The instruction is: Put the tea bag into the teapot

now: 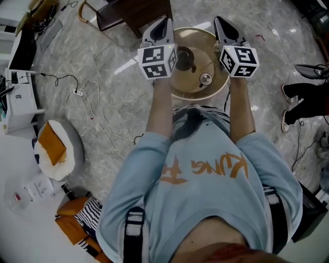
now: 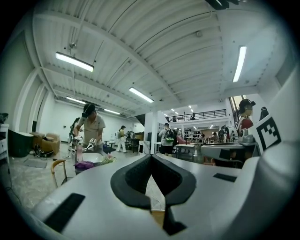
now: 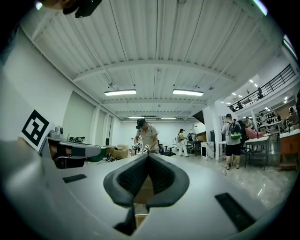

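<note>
In the head view a dark teapot [image 1: 184, 59] stands on a round wooden table [image 1: 216, 43], with a small metal piece [image 1: 205, 78] beside it. My left gripper [image 1: 165, 21] is held above the table's left edge, its tip past the teapot. My right gripper [image 1: 219, 20] is raised over the table's right side. Both point forward and level, so the gripper views show only the hall beyond. The left gripper [image 2: 151, 157] and the right gripper [image 3: 146, 157] each have their pads meeting at the tip with nothing between. No tea bag shows in any view.
A dark wooden chair [image 1: 133, 13] stands behind the table. On the marble floor lie a white cable [image 1: 87, 102] and a round white cushion [image 1: 59, 149]. Someone's shoes [image 1: 288, 105] are at the right. A person [image 3: 147, 136] works at a distant table.
</note>
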The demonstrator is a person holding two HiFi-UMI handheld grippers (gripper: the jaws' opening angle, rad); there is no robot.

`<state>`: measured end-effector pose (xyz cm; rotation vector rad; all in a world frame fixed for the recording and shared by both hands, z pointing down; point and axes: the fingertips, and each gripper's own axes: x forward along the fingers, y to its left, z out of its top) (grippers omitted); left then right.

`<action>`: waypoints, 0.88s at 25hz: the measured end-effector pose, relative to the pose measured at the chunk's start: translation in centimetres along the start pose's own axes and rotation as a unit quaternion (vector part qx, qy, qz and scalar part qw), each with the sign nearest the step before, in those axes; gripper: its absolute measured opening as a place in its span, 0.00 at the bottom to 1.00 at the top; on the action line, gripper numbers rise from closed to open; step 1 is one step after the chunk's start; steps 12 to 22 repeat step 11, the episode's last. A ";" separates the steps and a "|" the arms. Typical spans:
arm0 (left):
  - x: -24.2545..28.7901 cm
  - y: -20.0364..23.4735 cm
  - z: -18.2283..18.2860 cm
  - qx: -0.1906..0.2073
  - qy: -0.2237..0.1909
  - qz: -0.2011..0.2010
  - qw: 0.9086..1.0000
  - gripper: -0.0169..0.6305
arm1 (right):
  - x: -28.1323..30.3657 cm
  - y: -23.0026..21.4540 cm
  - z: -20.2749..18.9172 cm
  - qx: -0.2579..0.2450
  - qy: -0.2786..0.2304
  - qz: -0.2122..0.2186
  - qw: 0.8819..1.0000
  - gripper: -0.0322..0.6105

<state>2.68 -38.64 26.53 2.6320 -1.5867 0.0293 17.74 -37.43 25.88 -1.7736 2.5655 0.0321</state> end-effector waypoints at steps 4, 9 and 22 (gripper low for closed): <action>0.7 0.1 -0.4 -0.003 0.001 0.002 1.000 0.07 | 0.4 -0.7 -0.3 -0.002 0.001 0.000 1.000 0.07; 1.5 0.2 -0.5 -0.003 -0.002 0.001 1.000 0.07 | 1.0 -1.0 -0.5 -0.005 0.002 0.003 1.000 0.07; 1.5 0.3 0.2 -0.005 -0.003 -0.001 1.000 0.07 | 1.1 -0.9 0.2 -0.008 0.003 0.003 1.000 0.07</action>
